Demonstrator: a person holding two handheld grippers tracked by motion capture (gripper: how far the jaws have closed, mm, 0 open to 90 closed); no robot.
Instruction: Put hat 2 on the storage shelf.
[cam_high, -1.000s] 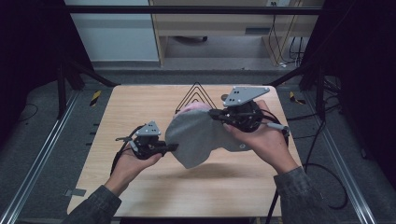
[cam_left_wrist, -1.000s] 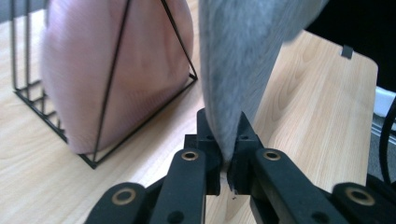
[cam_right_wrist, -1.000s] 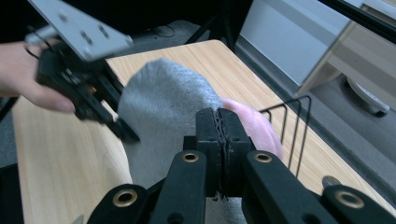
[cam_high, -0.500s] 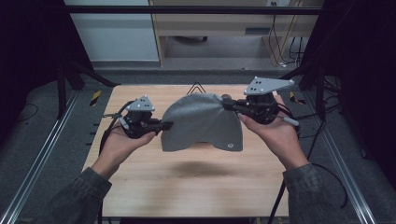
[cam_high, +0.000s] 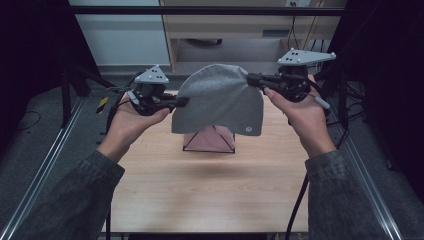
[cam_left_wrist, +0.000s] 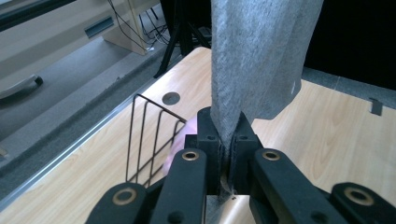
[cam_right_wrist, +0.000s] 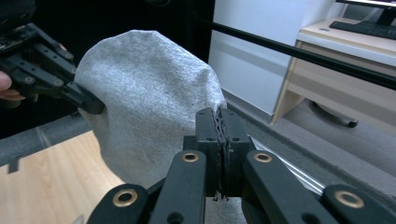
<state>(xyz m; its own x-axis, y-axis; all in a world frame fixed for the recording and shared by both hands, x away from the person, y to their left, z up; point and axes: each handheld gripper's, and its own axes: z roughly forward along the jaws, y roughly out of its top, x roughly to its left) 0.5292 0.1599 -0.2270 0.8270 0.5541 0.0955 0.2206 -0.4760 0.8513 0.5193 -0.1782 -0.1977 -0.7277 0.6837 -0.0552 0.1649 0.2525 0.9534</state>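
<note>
The left gripper (cam_high: 181, 102) and right gripper (cam_high: 251, 78) each clamp an edge of the grey hat (cam_high: 220, 102), suspended above the wire rack (cam_high: 209, 142).

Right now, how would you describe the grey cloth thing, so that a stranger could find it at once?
Look above the middle of the wooden table. There a grey knitted cap hangs in the air, stretched between the left claw and the right claw. Unlike the black wire stand beneath it, it is soft, dome-shaped, with a small round tag near its hem.
</note>
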